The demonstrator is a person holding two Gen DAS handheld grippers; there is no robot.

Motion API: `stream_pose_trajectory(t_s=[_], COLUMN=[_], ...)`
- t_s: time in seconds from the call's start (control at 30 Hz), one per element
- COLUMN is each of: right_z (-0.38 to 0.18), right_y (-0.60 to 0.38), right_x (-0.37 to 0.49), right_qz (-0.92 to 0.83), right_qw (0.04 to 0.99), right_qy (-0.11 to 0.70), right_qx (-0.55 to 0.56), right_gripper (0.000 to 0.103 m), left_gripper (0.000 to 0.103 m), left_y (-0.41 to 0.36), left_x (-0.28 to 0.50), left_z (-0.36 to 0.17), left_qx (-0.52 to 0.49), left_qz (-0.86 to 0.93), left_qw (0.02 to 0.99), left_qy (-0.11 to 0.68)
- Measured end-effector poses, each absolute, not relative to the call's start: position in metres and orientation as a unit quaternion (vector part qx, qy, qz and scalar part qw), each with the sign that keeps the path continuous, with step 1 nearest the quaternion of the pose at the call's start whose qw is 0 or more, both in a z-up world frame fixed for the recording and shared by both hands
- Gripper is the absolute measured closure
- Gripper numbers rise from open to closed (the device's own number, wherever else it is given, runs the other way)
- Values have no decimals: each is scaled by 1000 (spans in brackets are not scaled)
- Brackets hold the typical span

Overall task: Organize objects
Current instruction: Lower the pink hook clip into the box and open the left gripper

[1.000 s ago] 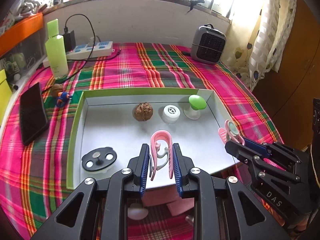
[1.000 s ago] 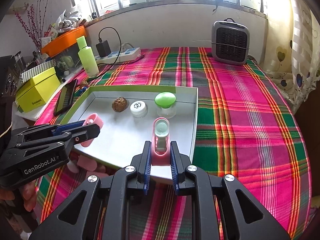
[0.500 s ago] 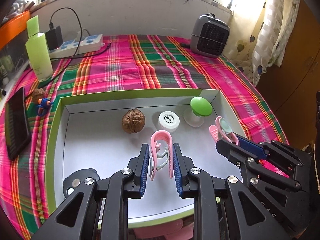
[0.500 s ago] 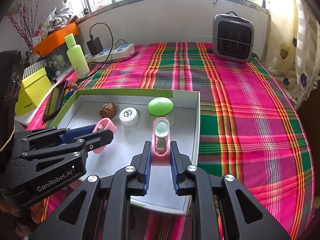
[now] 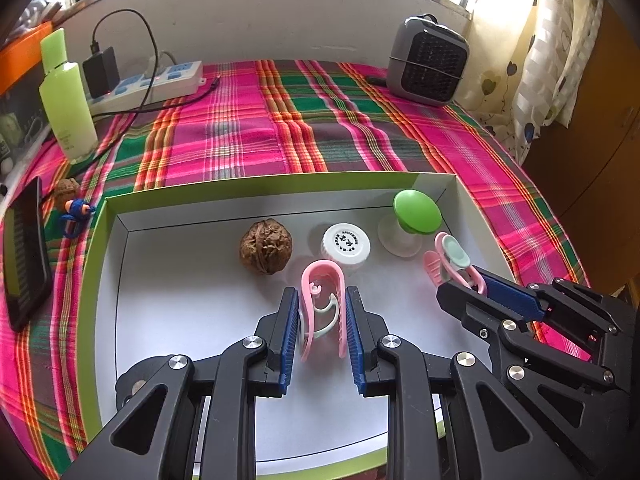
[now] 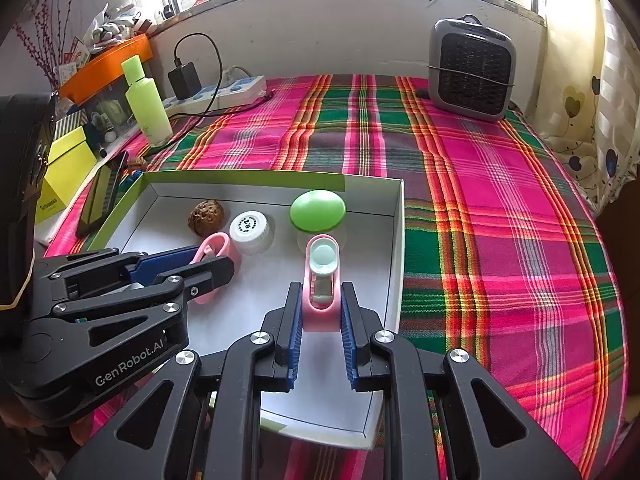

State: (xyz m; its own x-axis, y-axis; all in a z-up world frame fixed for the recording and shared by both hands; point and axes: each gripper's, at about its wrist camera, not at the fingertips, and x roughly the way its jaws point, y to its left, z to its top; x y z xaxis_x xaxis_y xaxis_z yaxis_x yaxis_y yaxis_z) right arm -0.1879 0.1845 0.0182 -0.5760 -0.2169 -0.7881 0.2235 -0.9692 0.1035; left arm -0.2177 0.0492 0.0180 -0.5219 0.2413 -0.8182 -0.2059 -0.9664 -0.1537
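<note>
My left gripper [image 5: 321, 293] is shut on a pink U-shaped clip [image 5: 322, 280] with a pale green spring, held above the floor of the white tray [image 5: 280, 184] with a green rim. My right gripper [image 6: 321, 286] is shut on a pink clip with a mint pad [image 6: 322, 258], over the tray's right side near its wall [image 6: 396, 240]. Each gripper shows in the other's view: the right gripper [image 5: 460, 292] with its clip [image 5: 450, 254], the left gripper [image 6: 216, 268] with its clip [image 6: 216, 244]. Along the tray's far side lie a walnut [image 5: 266, 246], a white cap [image 5: 345, 242] and a green-topped item [image 5: 416, 210].
A black disc [image 5: 134, 380] lies in the tray's near left corner, mostly under my left gripper. On the plaid cloth stand a green bottle [image 5: 66, 100], a power strip [image 5: 160, 80] and a small heater [image 5: 430, 64]. A phone [image 5: 24, 248] and a blue toy [image 5: 76, 212] lie left of the tray.
Both grippers have moved forward over the tray, still holding their clips. The walnut, cap and green-topped item look nearer, and the black disc has slid under my left gripper.
</note>
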Motion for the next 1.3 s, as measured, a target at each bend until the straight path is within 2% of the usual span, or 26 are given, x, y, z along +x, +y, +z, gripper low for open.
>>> stream_pose_trajectory(t_s=[0.63, 1.3], right_z=[17, 22], right_y=[181, 184], right_x=[-192, -183], right_qz=[-883, -887], right_qw=[129, 122], right_qy=[11, 8], right_qx=[451, 446], right_gripper=[84, 84], left_gripper=[80, 63], left_y=[51, 49], left_x=[-219, -207], left_z=[18, 27], left_qx=[-473, -466], left_qz=[872, 876], left_qw=[130, 126], left_qy=[-16, -7])
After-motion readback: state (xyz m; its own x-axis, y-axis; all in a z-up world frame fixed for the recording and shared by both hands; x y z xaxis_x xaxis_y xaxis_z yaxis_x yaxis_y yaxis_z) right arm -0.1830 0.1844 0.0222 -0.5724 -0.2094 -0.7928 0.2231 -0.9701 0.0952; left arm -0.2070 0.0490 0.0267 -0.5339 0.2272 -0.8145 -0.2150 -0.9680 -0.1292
